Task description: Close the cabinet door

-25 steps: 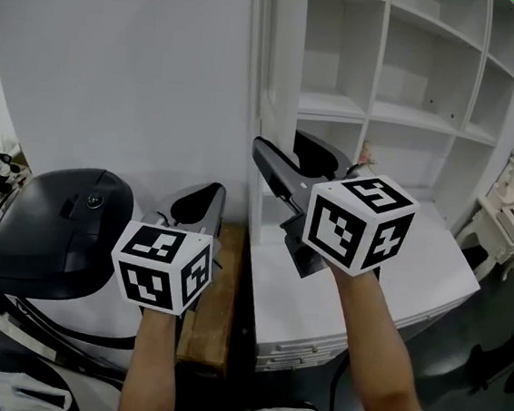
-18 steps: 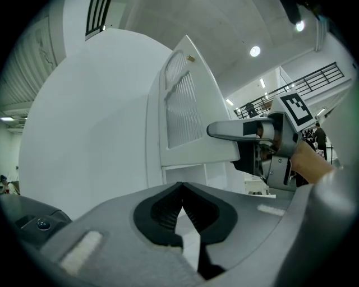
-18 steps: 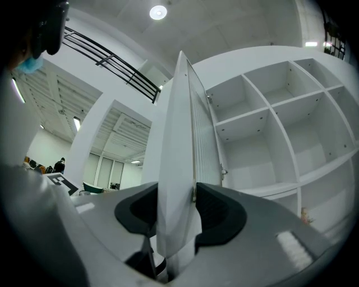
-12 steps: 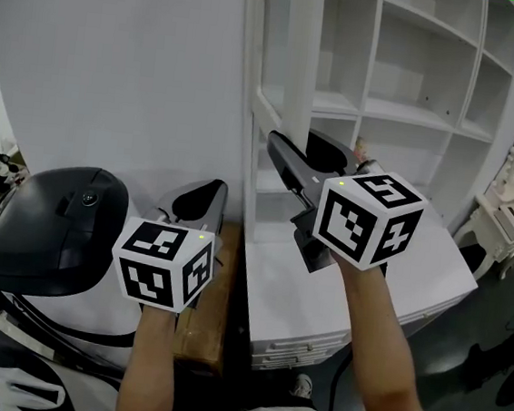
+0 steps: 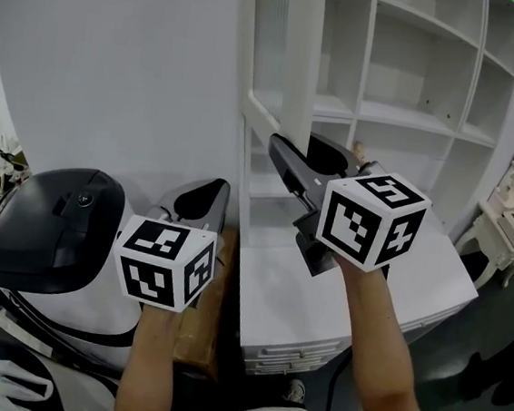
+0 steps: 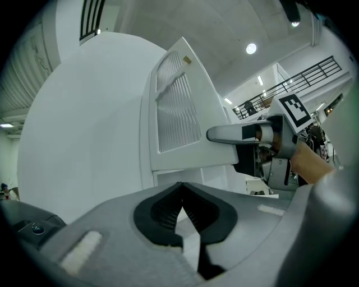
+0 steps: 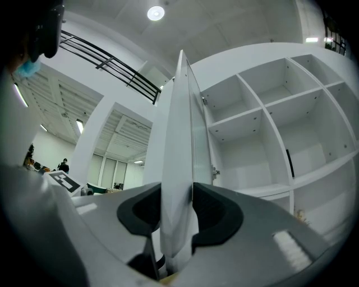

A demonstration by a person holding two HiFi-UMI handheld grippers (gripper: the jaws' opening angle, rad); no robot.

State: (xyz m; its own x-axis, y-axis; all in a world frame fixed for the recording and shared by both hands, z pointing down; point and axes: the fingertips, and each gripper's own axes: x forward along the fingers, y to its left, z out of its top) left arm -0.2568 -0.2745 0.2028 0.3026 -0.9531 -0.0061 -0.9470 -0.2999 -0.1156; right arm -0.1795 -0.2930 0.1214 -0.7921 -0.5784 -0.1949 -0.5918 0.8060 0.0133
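- The tall white cabinet door with a ribbed glass panel [image 5: 272,47] stands wide open. It juts out from the left side of the white open-shelved cabinet [image 5: 371,75], its free edge pointing towards the person.
- The right gripper [image 5: 295,147] has that free edge between its jaws. They have just been closing, and the dark ribbed pads [image 7: 216,210] now press on both faces of the door, so it is clamped on the door's edge.
- The left gripper [image 5: 215,188] is held level beside the door's outer face and clear of it. Its jaws are together with nothing between them.
- A black rounded plastic casing [image 5: 49,228] sits low on the left, well apart from the door.
- The step in hand looks like securing the grip, so the closing swing is probably not yet begun.
- Next, the right hand most likely has to carry the edge rightwards in an arc about the hinges.
- The grip should loosen near the end, or the jaws may be caught between door and frame.
- The left gripper could push the outer face to finish.
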